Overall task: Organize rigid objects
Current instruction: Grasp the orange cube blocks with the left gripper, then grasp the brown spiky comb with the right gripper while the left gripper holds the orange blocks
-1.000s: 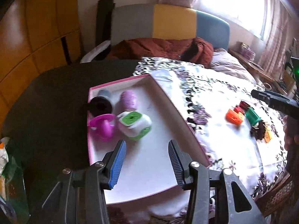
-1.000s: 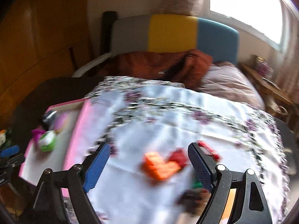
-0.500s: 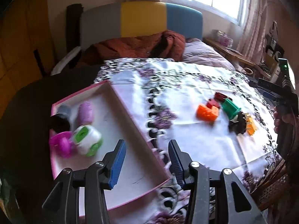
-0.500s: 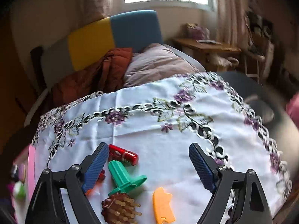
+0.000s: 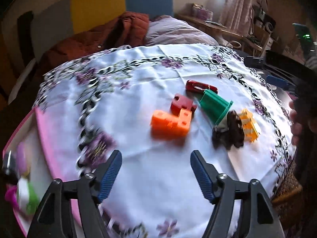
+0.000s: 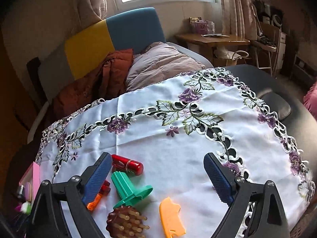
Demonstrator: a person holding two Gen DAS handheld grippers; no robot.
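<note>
Six loose pieces sit bunched on the embroidered tablecloth (image 6: 178, 138): an orange block (image 5: 170, 124), a dark red block (image 5: 182, 104) touching it at its 1 o'clock, a red cylinder (image 6: 128, 164), a green flanged spool (image 6: 130, 190), a brown bristle brush head (image 6: 124, 224) and an orange-yellow comb piece (image 6: 171, 220). The pink tray (image 5: 45, 138), already holding a green-and-white cube (image 5: 25, 196) and other small items, lies at 8 o'clock in the left wrist view.

The left gripper (image 5: 155, 176) has just been spreading its jaws; nothing is between them, and the orange block lies ahead at 12 o'clock. The right gripper (image 6: 156, 176) has also just been widening, jaws released and empty, with the spool and red cylinder beside its left finger.

Crowding looks the main risk: a finger descending on one piece could shove its neighbours, and the red cylinder may roll. Both grippers are converging on one cluster, so they could clash.
</note>
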